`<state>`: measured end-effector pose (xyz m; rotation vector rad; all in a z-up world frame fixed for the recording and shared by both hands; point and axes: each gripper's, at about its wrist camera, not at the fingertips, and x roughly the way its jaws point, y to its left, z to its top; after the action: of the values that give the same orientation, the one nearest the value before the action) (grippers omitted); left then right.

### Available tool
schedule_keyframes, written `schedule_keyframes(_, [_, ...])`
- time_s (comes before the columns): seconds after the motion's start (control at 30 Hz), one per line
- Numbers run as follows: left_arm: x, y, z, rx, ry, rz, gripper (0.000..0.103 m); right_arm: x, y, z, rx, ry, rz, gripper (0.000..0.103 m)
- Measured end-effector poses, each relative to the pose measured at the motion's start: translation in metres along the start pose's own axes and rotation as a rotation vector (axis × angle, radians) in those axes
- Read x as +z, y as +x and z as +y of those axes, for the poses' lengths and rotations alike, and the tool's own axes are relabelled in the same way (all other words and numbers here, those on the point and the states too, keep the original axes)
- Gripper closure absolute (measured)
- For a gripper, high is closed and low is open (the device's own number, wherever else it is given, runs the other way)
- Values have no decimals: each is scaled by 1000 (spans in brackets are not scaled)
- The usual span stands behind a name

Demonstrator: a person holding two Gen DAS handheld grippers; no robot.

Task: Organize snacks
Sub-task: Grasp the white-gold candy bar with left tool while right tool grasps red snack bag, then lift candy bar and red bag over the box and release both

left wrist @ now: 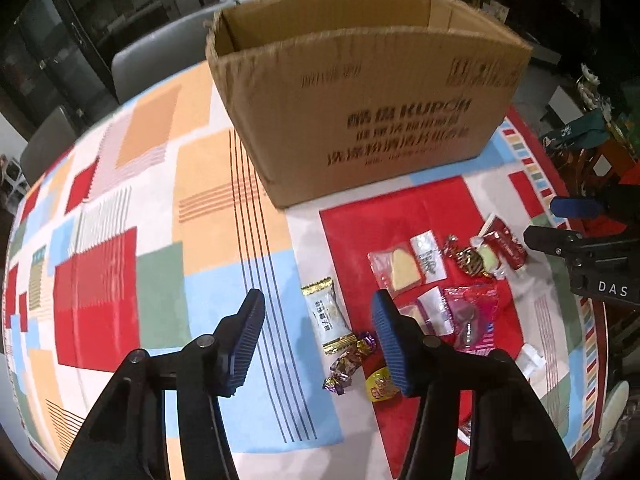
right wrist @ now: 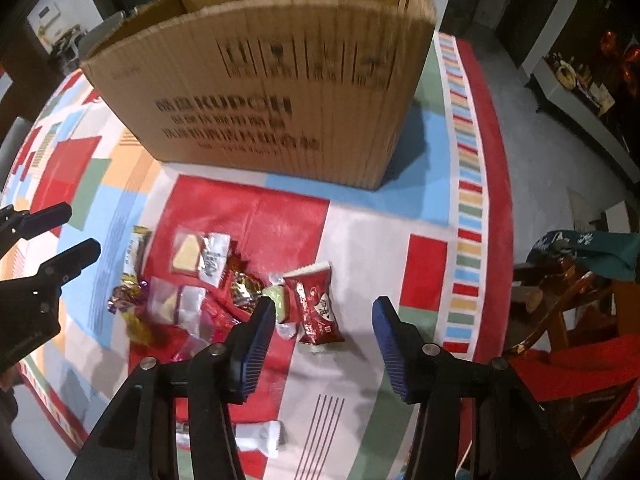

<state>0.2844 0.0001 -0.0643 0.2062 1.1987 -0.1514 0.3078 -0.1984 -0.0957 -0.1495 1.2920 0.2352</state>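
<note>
My right hand-held gripper (right wrist: 323,312) hangs spread and empty over the red packet (right wrist: 319,303) — its long axis toward the table's near edge.

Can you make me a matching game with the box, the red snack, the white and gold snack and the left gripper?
Things:
1. cardboard box
2. red snack packet
3. white and gold snack packet
4. left gripper

States:
A. open, holding nothing
B. lies between the right gripper's fingers
C. stands behind the snacks
D. lies on a blue patch

Pairs: 1-C, 2-B, 3-D, 4-A
</note>
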Motion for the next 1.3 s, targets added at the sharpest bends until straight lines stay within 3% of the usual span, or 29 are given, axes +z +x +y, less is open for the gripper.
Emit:
schedule_keyframes(0.37, [-2, 40, 11, -56, -65, 106, 63, -2, 26, 7, 4, -14, 67, 63])
schedule_keyframes(0.7, [-3, 65, 16, -109, -112, 174, 71, -2, 40, 6, 13, 2, 103, 67])
schedule_keyframes(1.0, [0, 77, 25, -123, -137, 189, 76, 3, 48, 9, 15, 13, 107, 72])
schedule_keyframes(1.07, [0, 78, 27, -111, -137, 188, 81, 6, 50, 4, 17, 16, 108, 78])
schedule_keyframes(1.3, [3, 77, 28, -98, -126, 185, 83, 13, 56, 5, 8, 11, 101, 80])
